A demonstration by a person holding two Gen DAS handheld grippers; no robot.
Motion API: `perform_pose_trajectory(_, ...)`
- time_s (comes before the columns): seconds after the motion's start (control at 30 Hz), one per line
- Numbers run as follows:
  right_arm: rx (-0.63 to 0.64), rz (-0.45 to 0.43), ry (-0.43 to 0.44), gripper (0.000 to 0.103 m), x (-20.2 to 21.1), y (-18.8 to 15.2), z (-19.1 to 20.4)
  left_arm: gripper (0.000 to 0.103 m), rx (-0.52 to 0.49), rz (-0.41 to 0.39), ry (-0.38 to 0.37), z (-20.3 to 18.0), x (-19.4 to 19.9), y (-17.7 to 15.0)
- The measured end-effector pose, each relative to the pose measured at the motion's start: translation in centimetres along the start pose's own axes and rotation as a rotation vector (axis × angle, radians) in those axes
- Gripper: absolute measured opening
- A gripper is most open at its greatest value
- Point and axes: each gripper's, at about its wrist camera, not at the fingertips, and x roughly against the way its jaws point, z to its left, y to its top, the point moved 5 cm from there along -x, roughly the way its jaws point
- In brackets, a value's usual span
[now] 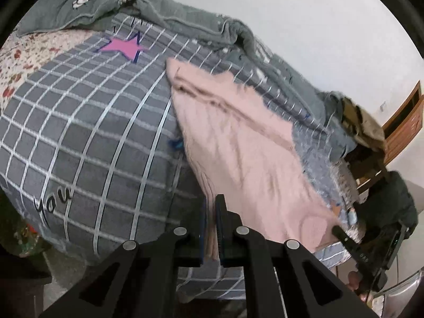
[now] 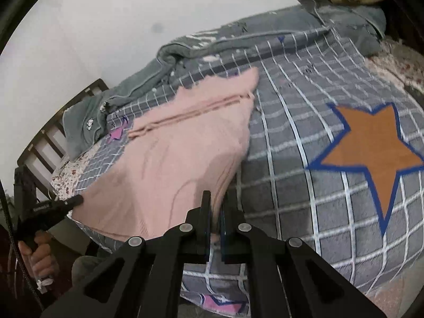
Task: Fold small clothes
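A pale pink knitted garment (image 1: 238, 137) lies spread on a grey checked blanket (image 1: 92, 132), its near edge lifted off the bed. My left gripper (image 1: 212, 206) is shut on the garment's near hem, with pink fabric pinched between its pads. In the right wrist view the same pink garment (image 2: 180, 143) runs away from my right gripper (image 2: 217, 198), which is shut on the other near corner. Each gripper shows in the other's view: the right one (image 1: 341, 234) at the garment's right corner, the left one (image 2: 76, 200) at its left corner, held by a hand (image 2: 37, 257).
The blanket carries a pink star (image 1: 124, 47) and an orange star (image 2: 373, 148). A rumpled grey-green quilt (image 1: 185, 18) lies along the back by the white wall. A dark slatted bed frame (image 2: 53, 132) stands at one end, and wooden furniture (image 1: 405, 122) at the other.
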Motion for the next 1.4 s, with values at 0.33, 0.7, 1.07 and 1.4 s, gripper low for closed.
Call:
perform_pose_trajectory(0.33, -0.041, -0.045, 0.085, 0.005, 0.1, 5.6, 0.9, 0.008, -0.025, -0.095, -0.032, -2.5, 1.2, 4.9)
perform_pose_trajectory(0.7, -0.101, -0.13, 0.178, 0.005, -1.4, 12.8, 1.1, 0.008, -0.032, -0.134, -0.074, -3.9, -0.8, 11.0)
perform_pose_trajectory(1.07, -0.141, -0.174, 0.221, 0.005, -6.6, 18.5, 0.5, 0.008, -0.033, -0.195, -0.099, -4.1, -5.3, 17.3)
perform_pose_trajectory(1.4, -0.181, -0.155, 0.236, 0.005, -12.4, 22.7, -0.7, 0.008, 0.048, -0.186, -0.085, -2.0, -11.4, 21.3)
